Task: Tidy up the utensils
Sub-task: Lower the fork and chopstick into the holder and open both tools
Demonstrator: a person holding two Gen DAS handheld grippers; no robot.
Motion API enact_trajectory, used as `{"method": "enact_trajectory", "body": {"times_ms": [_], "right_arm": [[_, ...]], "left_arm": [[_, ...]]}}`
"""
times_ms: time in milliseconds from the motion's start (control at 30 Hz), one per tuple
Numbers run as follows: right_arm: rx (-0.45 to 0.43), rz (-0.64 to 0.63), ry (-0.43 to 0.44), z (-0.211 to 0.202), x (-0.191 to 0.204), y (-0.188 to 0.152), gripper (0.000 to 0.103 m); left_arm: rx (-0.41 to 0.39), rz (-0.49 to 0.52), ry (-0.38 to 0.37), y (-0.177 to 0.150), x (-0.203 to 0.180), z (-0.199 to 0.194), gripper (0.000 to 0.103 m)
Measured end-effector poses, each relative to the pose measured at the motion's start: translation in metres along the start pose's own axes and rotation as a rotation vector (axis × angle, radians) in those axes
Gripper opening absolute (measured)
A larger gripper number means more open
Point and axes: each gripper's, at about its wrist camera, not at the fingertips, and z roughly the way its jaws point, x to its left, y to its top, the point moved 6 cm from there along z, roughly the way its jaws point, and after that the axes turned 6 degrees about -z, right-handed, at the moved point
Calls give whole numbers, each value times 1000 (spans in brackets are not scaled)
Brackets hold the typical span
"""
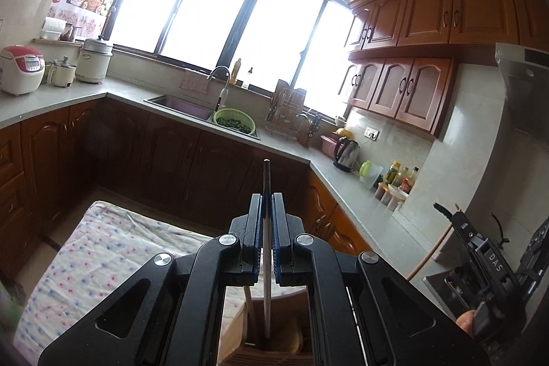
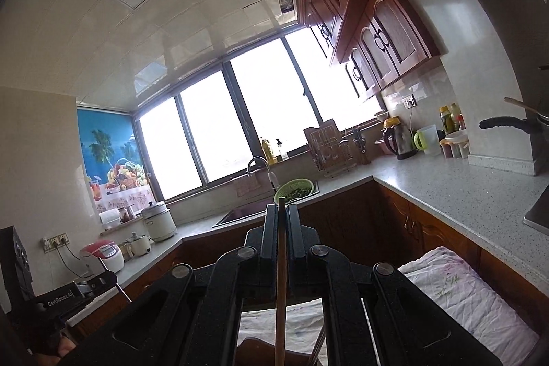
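My left gripper [image 1: 267, 199] is shut on a thin silver chopstick [image 1: 266, 180], which stands upright between the pads. Its lower end reaches down into a wooden utensil holder [image 1: 274, 355] under the gripper, beside a brown stick [image 1: 248, 307]. My right gripper [image 2: 281, 210] is shut on a wooden chopstick [image 2: 279, 297] that runs straight down out of the picture. The right gripper [image 1: 480, 252] also shows at the right edge of the left wrist view. The left gripper [image 2: 103, 280] appears low on the left of the right wrist view.
A table with a floral cloth [image 1: 103, 246] [image 2: 463, 290] lies below both grippers. Beyond it an L-shaped counter [image 1: 360, 194] carries a sink [image 1: 178, 107], a green colander [image 1: 234, 120], a dish rack [image 1: 288, 112], a kettle [image 1: 346, 153] and a rice cooker [image 1: 20, 69].
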Motion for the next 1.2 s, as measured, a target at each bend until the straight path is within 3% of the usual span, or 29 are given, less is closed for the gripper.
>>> {"method": "enact_trajectory", "body": {"times_ms": [267,467,867,1033,1100,1133,1167,1200], "right_arm": [[33,23,-32,17,-12,-65,4],[84,74,-44,18,-25,-94,5],[191,46,-26,22,-22,-97,5],[208,56,-28,22,-23,-95,10],[208,72,-17,19,-24,-93,14],[205,80,-14,17,-24,-91,24],[197,86,-14,13,-24,-88,31],[185,91,-13,9,-24,-84,49]], "left_arm": [[65,-17,30,-53,25,36,4],[108,-9,20,-77,27,42,4],[176,22,25,-91,24,48,5],[193,16,21,-89,26,47,5],[198,10,17,-88,27,42,8],[197,11,19,-87,27,39,16],[198,11,26,-86,28,34,38],[193,5,35,-85,31,28,53]]}}
